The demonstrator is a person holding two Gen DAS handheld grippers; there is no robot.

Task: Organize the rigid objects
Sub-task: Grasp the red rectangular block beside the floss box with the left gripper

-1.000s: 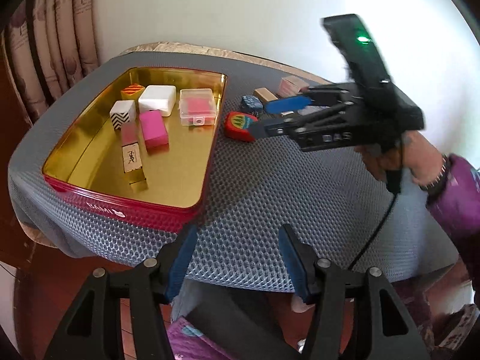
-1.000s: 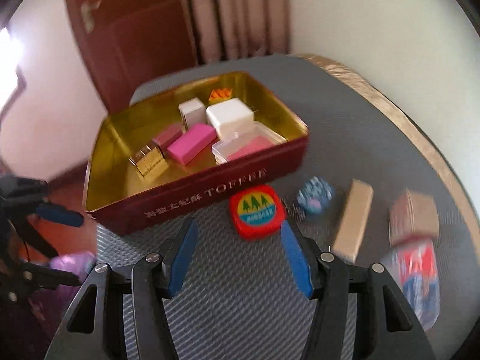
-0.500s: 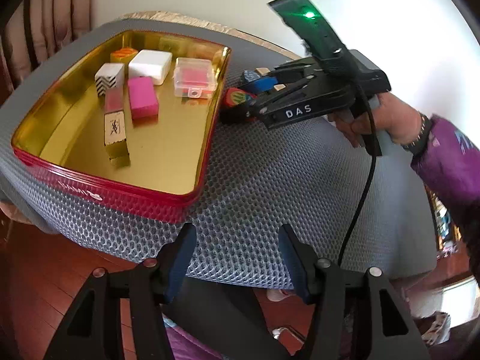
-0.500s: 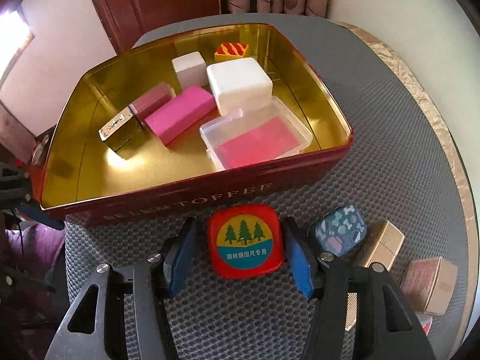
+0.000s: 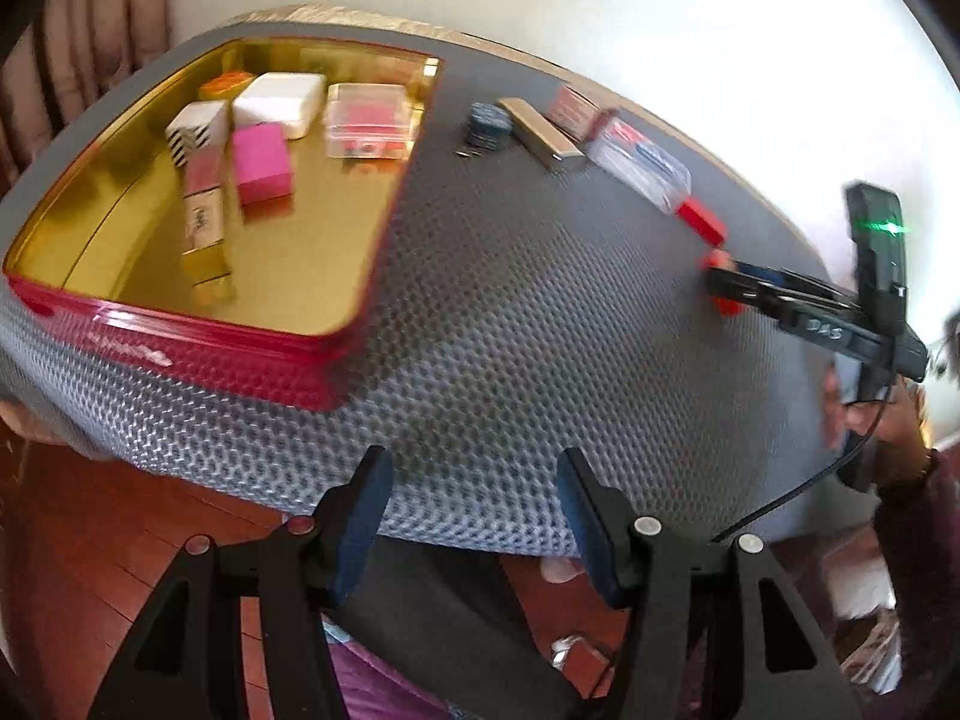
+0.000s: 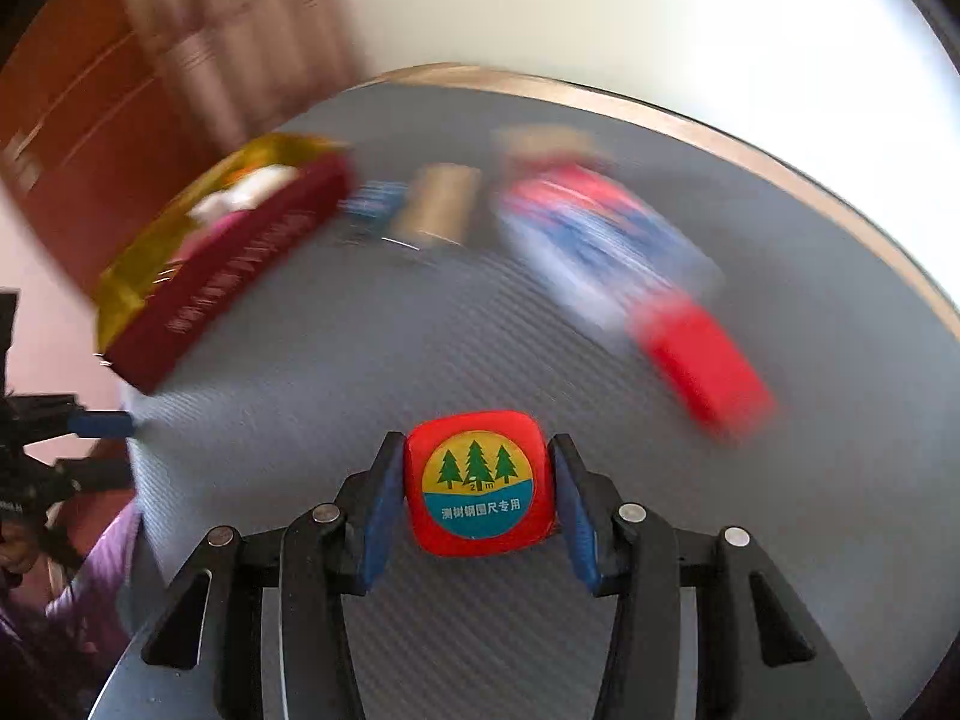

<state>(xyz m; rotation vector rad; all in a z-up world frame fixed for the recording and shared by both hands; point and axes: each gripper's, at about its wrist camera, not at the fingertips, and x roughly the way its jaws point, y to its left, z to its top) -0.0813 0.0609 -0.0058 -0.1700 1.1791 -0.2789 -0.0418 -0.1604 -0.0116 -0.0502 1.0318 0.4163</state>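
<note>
Right gripper (image 6: 477, 489) clamping red tape measure (image 6: 478, 483) above counter (image 6: 360, 360), well apart from gold tin (image 5: 300, 252) sitting at far-left corner. Left gripper (image 5: 474, 516) hanging wide, holding nothing, off near edge.

The tape measure (image 6: 478, 483) is red, with green trees on a yellow-and-blue disc. The tin (image 5: 180, 354) is red outside and gold inside, on grey honeycomb-patterned matting (image 5: 540, 324).

motion blur smears the tin (image 6: 228, 282) and the loose boxes (image 6: 600, 240) beyond reading.
</note>
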